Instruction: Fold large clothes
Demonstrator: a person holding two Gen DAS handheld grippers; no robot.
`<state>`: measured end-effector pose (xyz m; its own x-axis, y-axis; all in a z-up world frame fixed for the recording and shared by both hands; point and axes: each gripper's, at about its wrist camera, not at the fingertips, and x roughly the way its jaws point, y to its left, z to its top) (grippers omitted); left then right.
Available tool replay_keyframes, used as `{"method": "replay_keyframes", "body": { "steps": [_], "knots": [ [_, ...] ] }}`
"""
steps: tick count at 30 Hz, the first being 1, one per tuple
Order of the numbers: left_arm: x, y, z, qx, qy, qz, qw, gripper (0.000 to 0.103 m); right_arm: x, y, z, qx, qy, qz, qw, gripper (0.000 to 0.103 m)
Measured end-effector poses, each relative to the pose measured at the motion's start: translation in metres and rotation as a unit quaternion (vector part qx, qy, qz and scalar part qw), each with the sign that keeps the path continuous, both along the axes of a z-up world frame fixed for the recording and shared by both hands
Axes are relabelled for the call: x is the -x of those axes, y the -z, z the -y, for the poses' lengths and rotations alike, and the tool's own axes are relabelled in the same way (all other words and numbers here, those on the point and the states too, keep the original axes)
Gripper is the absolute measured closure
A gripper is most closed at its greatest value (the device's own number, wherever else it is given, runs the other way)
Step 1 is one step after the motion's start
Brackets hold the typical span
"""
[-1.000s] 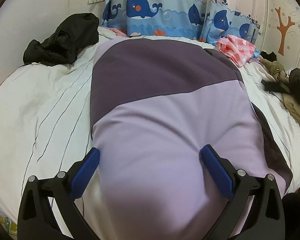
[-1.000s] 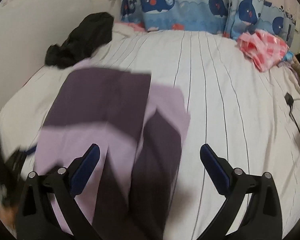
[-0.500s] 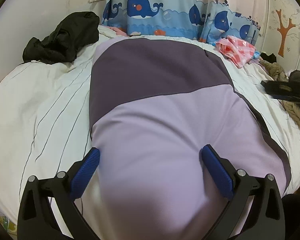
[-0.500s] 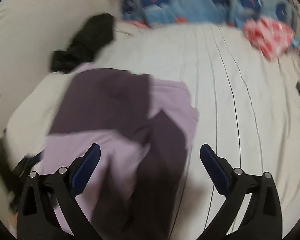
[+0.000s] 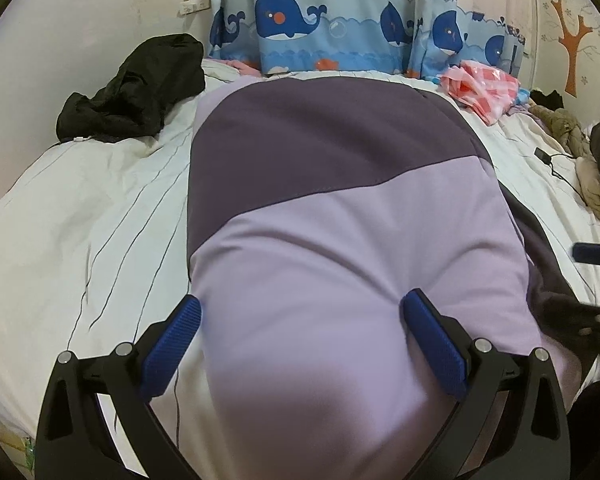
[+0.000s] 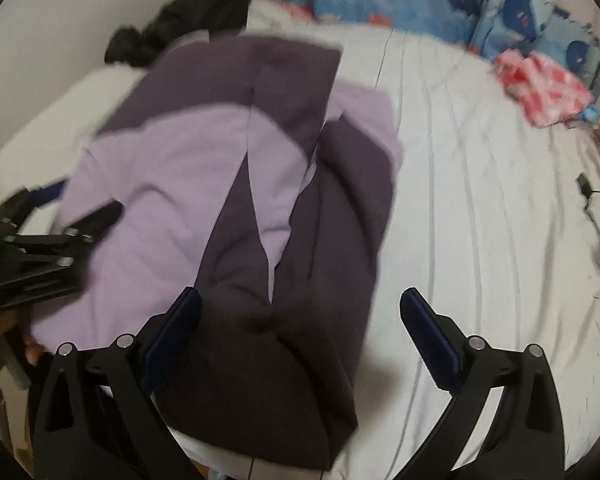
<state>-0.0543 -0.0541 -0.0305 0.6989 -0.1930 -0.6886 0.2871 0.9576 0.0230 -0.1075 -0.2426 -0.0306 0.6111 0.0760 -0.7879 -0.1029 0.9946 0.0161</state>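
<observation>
A large two-tone garment, dark purple at the far end and lilac nearer, lies spread on the white striped bed. My left gripper is open just above its lilac part, with nothing between the fingers. In the right wrist view the same garment shows dark purple sleeves folded over the lilac body. My right gripper stands open over the dark purple near end. The left gripper's fingers rest at the garment's left edge. A blue pad of the right gripper shows at the right edge of the left wrist view.
A black jacket is heaped at the bed's far left corner and a pink checked cloth lies at the far right. A whale-print curtain hangs behind. A cable with a plug and more clothes lie on the right.
My right gripper has swung left and closer, so the garment now fills its view, and it has come into the left wrist view's right edge. The left gripper has hardly moved.
</observation>
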Motion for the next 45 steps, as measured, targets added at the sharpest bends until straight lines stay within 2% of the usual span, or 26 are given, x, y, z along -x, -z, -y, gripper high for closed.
{"method": "replay_keyframes", "body": {
  "steps": [3,5,6,11,17,23,28,34,39,45],
  "knots": [
    [0.0,0.001,0.001,0.003,0.005,-0.004,1.0,0.005,0.007,0.026,0.0,-0.005,0.004,-0.017,1.0,0.007],
    [-0.001,0.001,0.003,-0.005,0.008,-0.004,1.0,0.005,-0.006,0.048,0.0,-0.034,0.004,-0.032,0.999,0.007],
    [-0.001,0.001,0.003,-0.007,0.006,-0.003,1.0,0.005,-0.01,0.051,0.014,-0.047,0.007,-0.039,0.998,0.007],
    [-0.002,0.0,0.0,0.006,0.005,-0.005,1.0,0.005,-0.013,0.039,0.011,-0.02,0.003,-0.034,0.999,0.007],
    [0.003,-0.002,0.001,0.004,0.0,0.008,1.0,0.005,0.009,0.035,0.017,-0.057,0.018,-0.028,0.998,0.007],
    [0.017,-0.013,-0.004,0.008,-0.013,0.032,0.9994,0.005,0.046,0.016,0.035,-0.084,0.027,0.002,0.996,0.007],
    [0.042,-0.026,-0.017,0.053,-0.016,-0.005,0.9984,0.005,0.075,-0.005,0.034,-0.067,0.029,0.027,0.997,0.007],
    [0.077,-0.041,-0.012,0.039,-0.011,-0.001,0.9992,0.005,0.093,-0.015,0.025,-0.051,0.04,0.045,0.997,0.007],
    [0.102,-0.049,-0.001,0.007,-0.011,0.017,0.9998,0.005,0.103,-0.018,0.016,-0.05,0.044,0.057,0.996,0.007],
    [0.116,-0.055,-0.004,0.006,-0.032,0.019,0.9993,0.005,0.112,-0.018,0.013,-0.041,0.051,0.063,0.996,0.007]
  ]
}}
